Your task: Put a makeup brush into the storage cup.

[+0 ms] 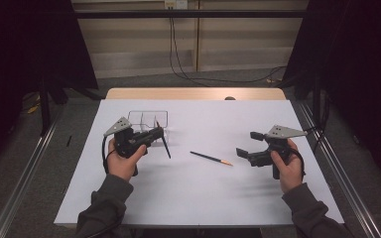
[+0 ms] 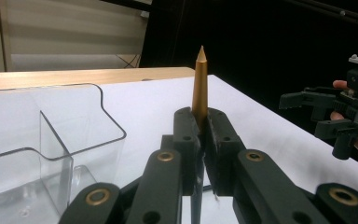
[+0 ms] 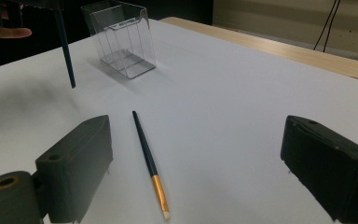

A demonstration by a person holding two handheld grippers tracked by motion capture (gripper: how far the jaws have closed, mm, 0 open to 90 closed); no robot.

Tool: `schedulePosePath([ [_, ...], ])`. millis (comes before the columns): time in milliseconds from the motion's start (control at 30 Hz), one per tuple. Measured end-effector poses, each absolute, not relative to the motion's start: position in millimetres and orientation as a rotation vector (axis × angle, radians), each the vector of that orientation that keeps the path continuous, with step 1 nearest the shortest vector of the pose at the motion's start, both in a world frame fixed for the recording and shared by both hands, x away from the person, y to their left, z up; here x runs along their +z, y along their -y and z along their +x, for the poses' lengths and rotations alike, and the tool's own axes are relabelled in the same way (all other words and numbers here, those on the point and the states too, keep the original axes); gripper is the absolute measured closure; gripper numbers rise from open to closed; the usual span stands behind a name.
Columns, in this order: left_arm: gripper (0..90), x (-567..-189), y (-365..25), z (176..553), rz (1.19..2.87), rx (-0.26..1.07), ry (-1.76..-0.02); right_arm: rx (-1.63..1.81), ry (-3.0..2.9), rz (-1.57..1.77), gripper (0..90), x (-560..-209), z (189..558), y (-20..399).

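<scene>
Brush (image 2: pixel 200 84), slim, gold-ferruled, pointed

A lab: black curtains (image 1: pixel 25 44) enclose the table (image 1: pixel 198 198).

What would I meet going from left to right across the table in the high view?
Left tool clamping a dark thin brush → dark brush with gold ferrule lying on the white table → open right tool.

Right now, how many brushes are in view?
2: one brush clamped in the left gripper beside the clear holder; the other brush flat on the table.
</scene>
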State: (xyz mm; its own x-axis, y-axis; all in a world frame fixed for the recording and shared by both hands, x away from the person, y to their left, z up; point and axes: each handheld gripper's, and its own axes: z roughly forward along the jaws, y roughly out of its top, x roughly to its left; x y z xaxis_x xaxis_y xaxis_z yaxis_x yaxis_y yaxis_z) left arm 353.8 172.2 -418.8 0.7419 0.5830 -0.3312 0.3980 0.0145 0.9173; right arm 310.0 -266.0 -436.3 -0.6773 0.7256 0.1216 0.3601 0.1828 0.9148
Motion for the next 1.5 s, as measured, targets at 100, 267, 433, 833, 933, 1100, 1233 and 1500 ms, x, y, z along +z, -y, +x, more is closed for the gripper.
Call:
schedulePosePath([
  [100, 83.7, -419.0, -171.5, 353.9, 1.61, 0.169, -0.802, 1.486, -2.123, 1.023, 8.5, -435.7, 309.4, 266.0],
  [267, 83.7, -418.7, -170.1, 354.1, 1.611, 0.167, -0.803, 1.489, -2.115, 1.028, 8.5, -435.0, 309.1, 268.3],
  [433, 83.7, -416.3, -170.1, 354.9, 1.613, 0.169, -0.8, 1.49, -2.109, 1.034, 8.5, -434.6, 308.6, 270.9],
  [833, 83.7, -404.9, -172.4, 360.5, 1.618, 0.179, -0.801, 1.496, -2.108, 1.03, 8.5, -435.4, 308.5, 272.8],
  [933, 83.7, -402.5, -172.6, 362.0, 1.615, 0.182, -0.804, 1.499, -2.108, 1.03, 8.5, -435.4, 308.5, 272.8],
  [1100, 83.7, -397.6, -172.9, 364.0, 1.621, 0.195, -0.814, 1.503, -2.109, 1.034, 8.5, -435.6, 308.7, 273.3],
  [1233, 83.7, -394.8, -173.1, 366.6, 1.617, 0.185, -0.802, 1.508, -2.108, 1.039, 8.5, -435.4, 308.7, 273.7],
  [1500, 83.7, -387.9, -171.9, 372.4, 1.614, 0.189, -0.806, 1.51, -2.101, 1.029, 8.6, -433.8, 308.6, 275.0],
])
